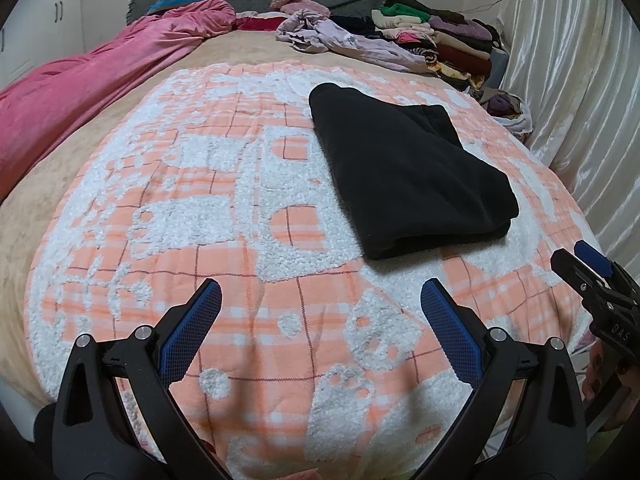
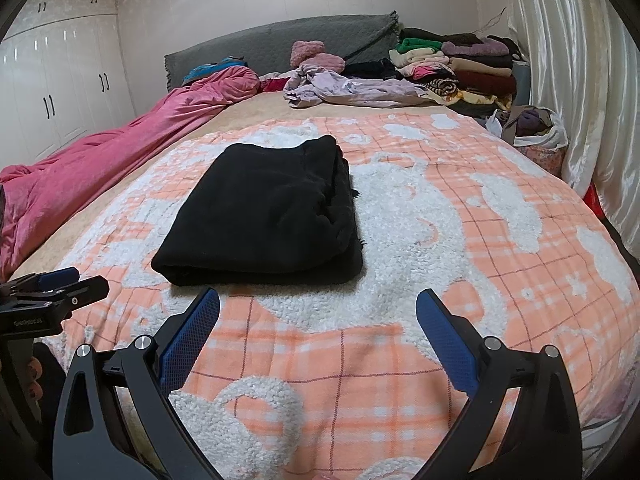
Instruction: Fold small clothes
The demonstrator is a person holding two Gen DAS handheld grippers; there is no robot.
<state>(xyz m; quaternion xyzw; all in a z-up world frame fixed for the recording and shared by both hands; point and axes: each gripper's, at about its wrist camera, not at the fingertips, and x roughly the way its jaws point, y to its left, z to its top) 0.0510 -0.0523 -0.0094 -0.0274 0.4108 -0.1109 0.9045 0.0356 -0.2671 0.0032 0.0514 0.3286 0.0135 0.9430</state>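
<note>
A black garment [image 1: 404, 168] lies folded into a flat rectangle on the orange and white blanket [image 1: 208, 184]. It also shows in the right wrist view [image 2: 264, 212]. My left gripper [image 1: 320, 292] is open and empty, held above the blanket to the near left of the garment. My right gripper [image 2: 318, 300] is open and empty, just in front of the garment's near edge. The right gripper also shows at the right edge of the left wrist view [image 1: 584, 264]. The left gripper shows at the left edge of the right wrist view [image 2: 60, 280].
A pink quilt [image 1: 88, 76] lies along the bed's left side. A crumpled lilac garment [image 2: 344, 88] and a stack of folded clothes [image 2: 460, 68] sit at the back right. A bag of clothes [image 2: 536, 128] stands by the white curtain [image 2: 580, 80].
</note>
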